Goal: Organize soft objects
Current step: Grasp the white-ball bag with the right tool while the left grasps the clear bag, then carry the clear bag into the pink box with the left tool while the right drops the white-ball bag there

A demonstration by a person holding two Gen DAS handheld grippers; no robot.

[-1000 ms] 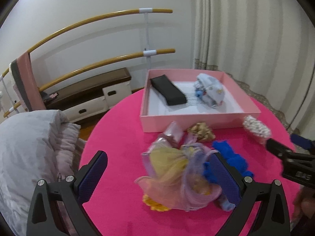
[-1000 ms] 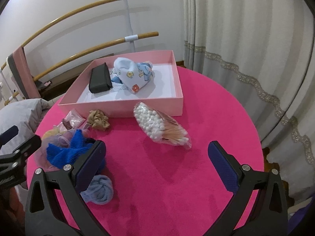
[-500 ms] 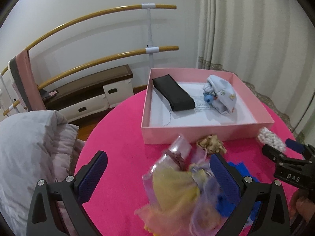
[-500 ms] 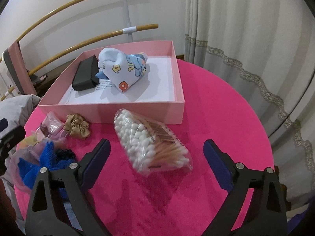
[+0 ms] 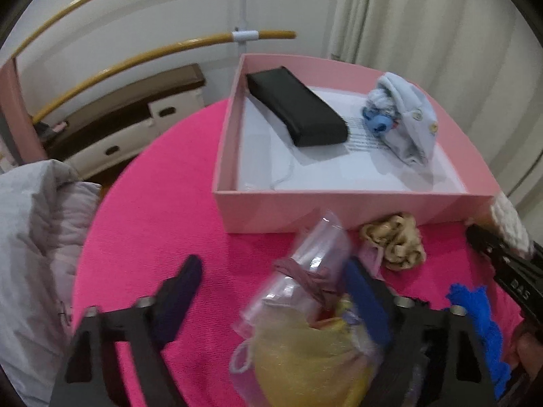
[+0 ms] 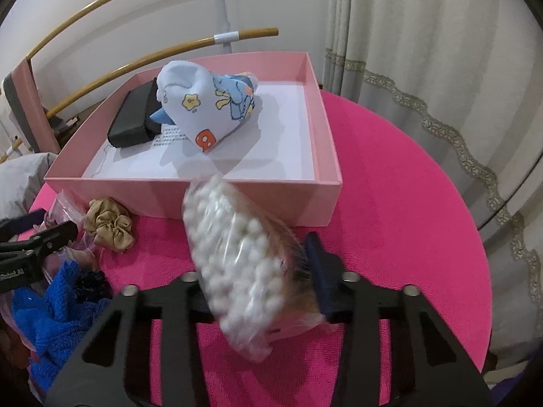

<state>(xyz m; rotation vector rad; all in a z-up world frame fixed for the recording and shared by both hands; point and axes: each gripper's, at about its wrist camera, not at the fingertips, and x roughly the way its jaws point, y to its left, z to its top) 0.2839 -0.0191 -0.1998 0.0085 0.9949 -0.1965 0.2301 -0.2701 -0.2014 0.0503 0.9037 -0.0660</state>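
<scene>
Even indoor light, soft shadows inside the pink box [image 6: 190,200], fisheye-bent dark corners, motion-blurred foreground

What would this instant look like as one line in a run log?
right gripper: shut on cotton swab bag | left gripper: open beside mesh pouch | pink box: holds black case, printed cloth
</scene>
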